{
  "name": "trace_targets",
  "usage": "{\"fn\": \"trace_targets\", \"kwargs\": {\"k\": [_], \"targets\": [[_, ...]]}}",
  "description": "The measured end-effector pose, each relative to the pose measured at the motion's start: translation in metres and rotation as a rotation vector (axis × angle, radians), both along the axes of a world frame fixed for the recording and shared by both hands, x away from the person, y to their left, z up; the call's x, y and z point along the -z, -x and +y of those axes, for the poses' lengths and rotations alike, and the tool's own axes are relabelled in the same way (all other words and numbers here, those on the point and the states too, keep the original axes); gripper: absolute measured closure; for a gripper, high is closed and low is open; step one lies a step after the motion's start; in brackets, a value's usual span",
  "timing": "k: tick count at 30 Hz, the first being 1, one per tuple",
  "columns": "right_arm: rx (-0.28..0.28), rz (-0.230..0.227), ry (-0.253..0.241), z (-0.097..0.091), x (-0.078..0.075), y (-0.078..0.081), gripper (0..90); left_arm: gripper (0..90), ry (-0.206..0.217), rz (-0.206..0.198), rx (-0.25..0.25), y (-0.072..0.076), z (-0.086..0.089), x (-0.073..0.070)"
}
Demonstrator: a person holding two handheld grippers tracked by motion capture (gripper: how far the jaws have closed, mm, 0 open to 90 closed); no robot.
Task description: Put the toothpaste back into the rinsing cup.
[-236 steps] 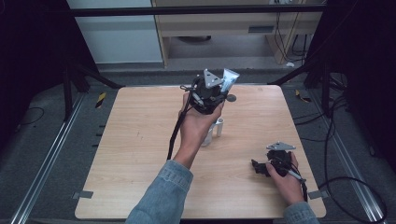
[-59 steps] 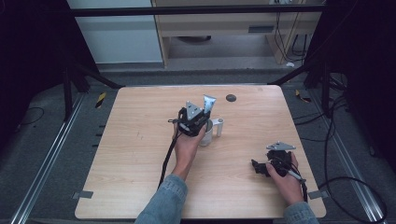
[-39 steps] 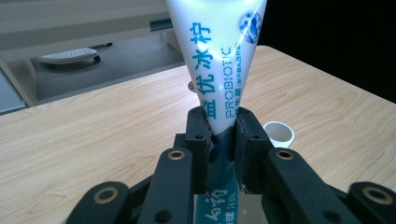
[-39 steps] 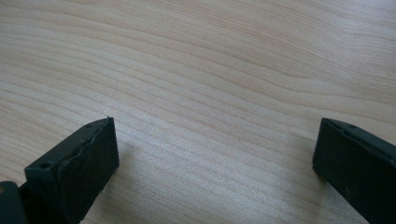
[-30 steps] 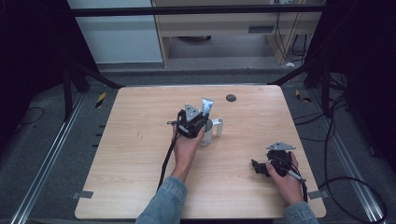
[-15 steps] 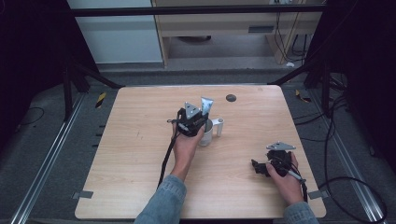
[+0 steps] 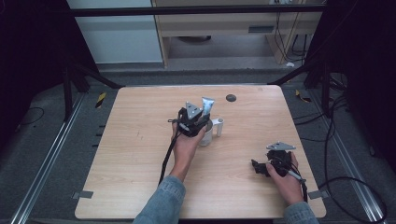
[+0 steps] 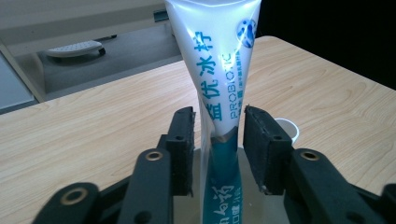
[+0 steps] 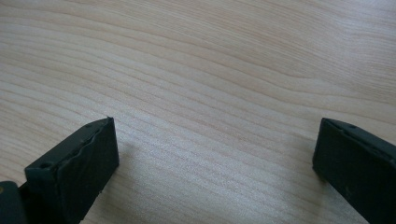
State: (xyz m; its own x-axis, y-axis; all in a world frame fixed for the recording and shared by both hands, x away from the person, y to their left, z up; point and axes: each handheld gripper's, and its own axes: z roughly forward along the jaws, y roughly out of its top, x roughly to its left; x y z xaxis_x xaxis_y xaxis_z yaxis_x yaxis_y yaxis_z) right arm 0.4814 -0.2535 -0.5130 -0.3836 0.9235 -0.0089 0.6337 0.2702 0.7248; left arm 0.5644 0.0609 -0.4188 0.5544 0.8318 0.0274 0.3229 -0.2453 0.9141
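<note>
My left tool (image 8: 217, 140) straddles the toothpaste tube (image 8: 219, 79) standing cap-down near surface (image 7: 140, 140) centre, jaws just off it, steadying it I think; right tool (image 9: 215, 172) rests spread at 4 o'clock, parked clear.

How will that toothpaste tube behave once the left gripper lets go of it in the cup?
The toothpaste tube looks like glossy soft plastic, so it probably flexes under the pads and may slip. It stands tall, crimped end up, in the cup, so it will likely lean on the rim. The left gripper jaws sit beside it with gaps, so it seems already free.
</note>
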Motion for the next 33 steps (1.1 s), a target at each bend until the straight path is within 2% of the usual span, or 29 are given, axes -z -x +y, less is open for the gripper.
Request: {"fn": "trace_targets", "kwargs": {"k": [7,18,22,30,33], "targets": [[0.0,0.0,0.0,0.0,0.0,0.0,0.5,53.8,-0.017,-0.012,0.006,0.005,0.001,-0.003],[0.0,0.0,0.0,0.0,0.0,0.0,0.6,46.7,-0.046,-0.035,0.042,0.012,-0.004,-0.007],[0.001,0.0,-0.002,0.0,0.0,0.0,0.6,42.6,-0.063,-0.046,0.048,0.015,-0.004,-0.011],[0.0,0.0,-0.001,0.0,0.0,0.0,0.6,40.2,-0.104,-0.07,0.078,0.024,-0.006,-0.021],[0.002,0.001,-0.002,0.0,0.0,0.0,0.6,38.1,-0.129,-0.064,0.097,0.029,-0.007,-0.026]]}}
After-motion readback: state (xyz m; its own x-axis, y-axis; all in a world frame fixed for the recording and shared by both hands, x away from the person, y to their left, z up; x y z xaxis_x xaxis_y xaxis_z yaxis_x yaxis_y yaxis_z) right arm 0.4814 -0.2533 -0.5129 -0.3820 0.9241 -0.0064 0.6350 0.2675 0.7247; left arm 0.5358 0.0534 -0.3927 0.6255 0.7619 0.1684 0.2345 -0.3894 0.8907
